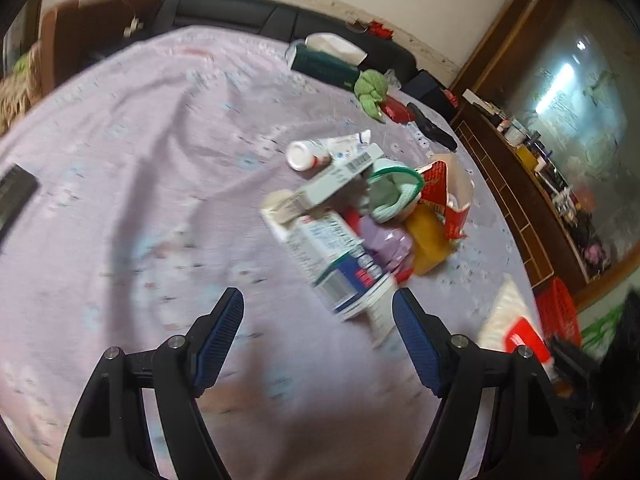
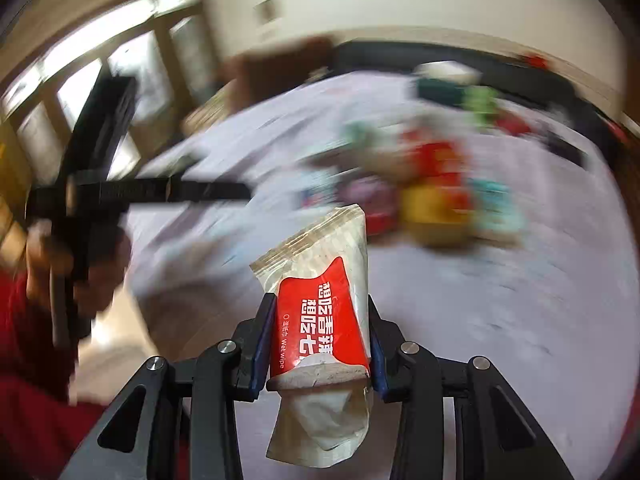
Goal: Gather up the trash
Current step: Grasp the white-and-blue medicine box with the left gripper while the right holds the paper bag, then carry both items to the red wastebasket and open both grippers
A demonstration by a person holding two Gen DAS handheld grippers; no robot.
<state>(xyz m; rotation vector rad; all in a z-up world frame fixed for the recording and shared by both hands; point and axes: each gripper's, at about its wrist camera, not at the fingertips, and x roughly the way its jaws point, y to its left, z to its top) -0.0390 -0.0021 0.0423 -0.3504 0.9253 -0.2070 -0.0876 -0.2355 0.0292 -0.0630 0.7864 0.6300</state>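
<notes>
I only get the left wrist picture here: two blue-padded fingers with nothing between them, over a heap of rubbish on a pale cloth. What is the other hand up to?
Observer: The right gripper is shut on a red and white wet wipe packet, pads pressing both its sides.
Operator: Is the packet lying on the cloth?
Observer: No, it stands up between the fingers, its lower end hanging loose beneath them.
Operator: Does that camera see my gripper too?
Observer: Yes, the left gripper shows at its left edge as a blurred black shape, with a red sleeve below it.
Operator: And the heap?
Observer: The trash pile lies beyond the packet, too blurred to pick items apart.
</notes>
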